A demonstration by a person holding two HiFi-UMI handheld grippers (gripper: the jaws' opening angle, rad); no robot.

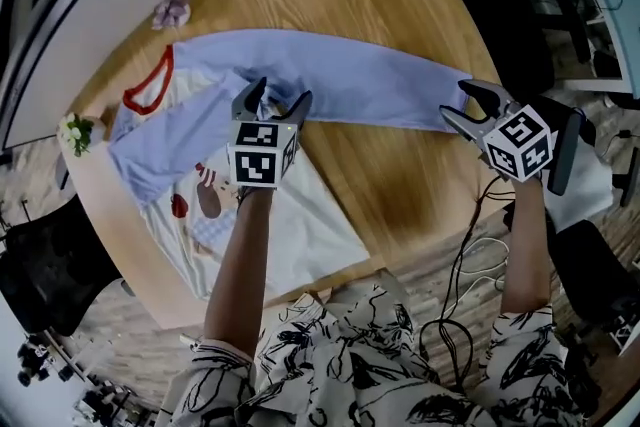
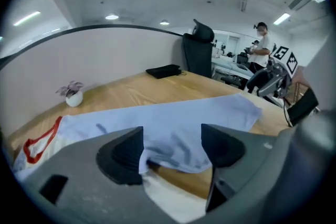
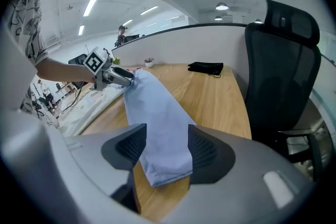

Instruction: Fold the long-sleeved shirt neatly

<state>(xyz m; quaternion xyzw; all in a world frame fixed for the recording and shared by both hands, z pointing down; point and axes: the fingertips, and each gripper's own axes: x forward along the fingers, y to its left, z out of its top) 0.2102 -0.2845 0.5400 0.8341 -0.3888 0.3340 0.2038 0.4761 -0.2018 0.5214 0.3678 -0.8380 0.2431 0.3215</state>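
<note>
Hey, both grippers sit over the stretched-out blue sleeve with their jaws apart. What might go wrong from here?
1. The right gripper is open around the cuff without pinching it, so a sloppy close could catch only a corner or miss.
2. At the left gripper, also open, the sleeve is rumpled, so folding now may trap wrinkles.
3. The small plant stands close to the shirt, and dragged cloth might tip it.

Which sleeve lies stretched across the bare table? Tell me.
The sleeve ending at the right gripper; the other sleeve lies folded over the white shirt front.
</note>
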